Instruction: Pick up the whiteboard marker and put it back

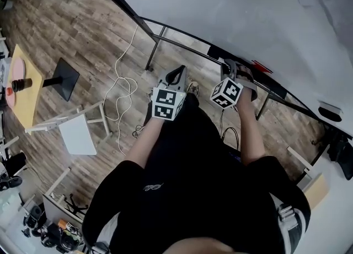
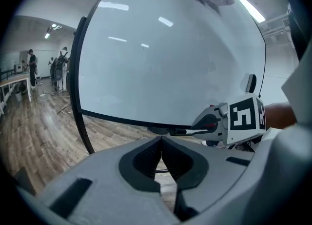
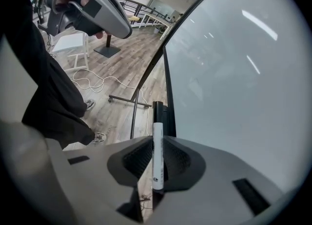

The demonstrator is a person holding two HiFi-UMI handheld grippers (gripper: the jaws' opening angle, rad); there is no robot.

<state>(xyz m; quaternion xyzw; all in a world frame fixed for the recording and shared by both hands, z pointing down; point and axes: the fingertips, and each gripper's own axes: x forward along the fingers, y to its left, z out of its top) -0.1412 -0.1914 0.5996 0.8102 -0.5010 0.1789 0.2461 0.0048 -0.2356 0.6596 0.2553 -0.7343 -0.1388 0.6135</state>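
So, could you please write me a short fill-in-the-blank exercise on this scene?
1. The whiteboard marker is clamped in the ___ hand-held gripper.
2. The marker's barrel is white and its far end is ___.
3. The left hand-held gripper holds ___.
4. The floor is laid with ___ planks.
Missing words: right; black; nothing; wooden.

Whiteboard marker [image 3: 157, 163] in the right gripper [image 3: 156, 140]: white barrel, black cap. Right and left gripper [image 2: 161, 140]: light grey bodies, black ribbed pads, cubes [image 1: 167, 104] with black-and-white square markers. Ahead of the jaws: whiteboard [image 3: 234, 82], pale grey-white, black frame; floor [image 3: 117, 72], grey-brown wood grain.
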